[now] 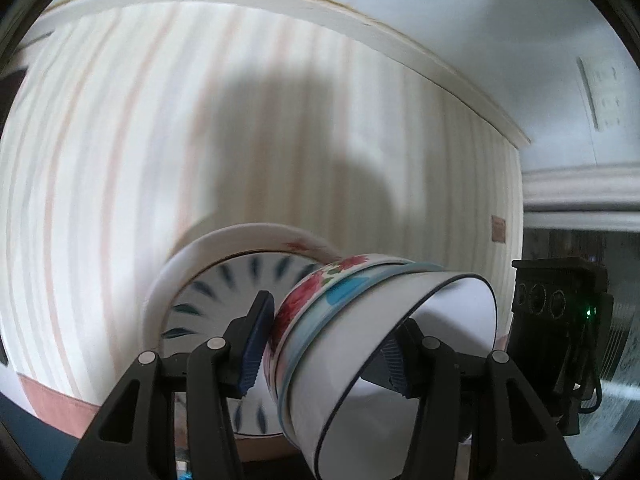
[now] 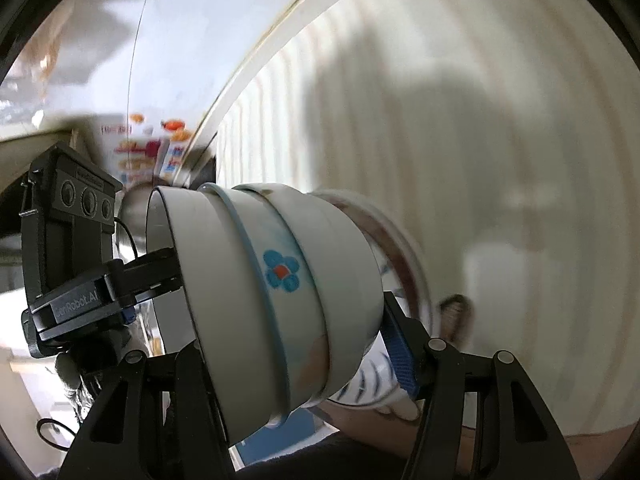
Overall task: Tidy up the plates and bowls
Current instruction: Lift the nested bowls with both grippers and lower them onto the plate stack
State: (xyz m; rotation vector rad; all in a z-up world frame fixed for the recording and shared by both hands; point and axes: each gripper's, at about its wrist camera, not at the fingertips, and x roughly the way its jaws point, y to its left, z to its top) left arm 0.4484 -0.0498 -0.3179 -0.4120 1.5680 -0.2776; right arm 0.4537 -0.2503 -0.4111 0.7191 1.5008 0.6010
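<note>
A nested stack of bowls (image 1: 384, 352) sits on plates (image 1: 224, 280), the whole pile tilted in the air against a striped wall. The outer bowl is white with a dark rim, the others show blue and red flowers. My left gripper (image 1: 328, 344) is shut on the stack, one finger outside and one inside the white bowl. My right gripper (image 2: 292, 344) is shut on the same stack (image 2: 280, 292) from the other side, its right pad (image 2: 402, 356) against the plates (image 2: 396, 248). The left gripper (image 2: 132, 276) shows in the right wrist view, gripping the bowl rim.
A striped cream wall (image 1: 200, 120) with a pale moulding (image 1: 360, 16) fills the background. A blue surface (image 2: 276, 444) lies below. The right gripper's black body (image 1: 560, 320) is at the right of the left wrist view. Coloured packaging (image 2: 152, 152) stands far left.
</note>
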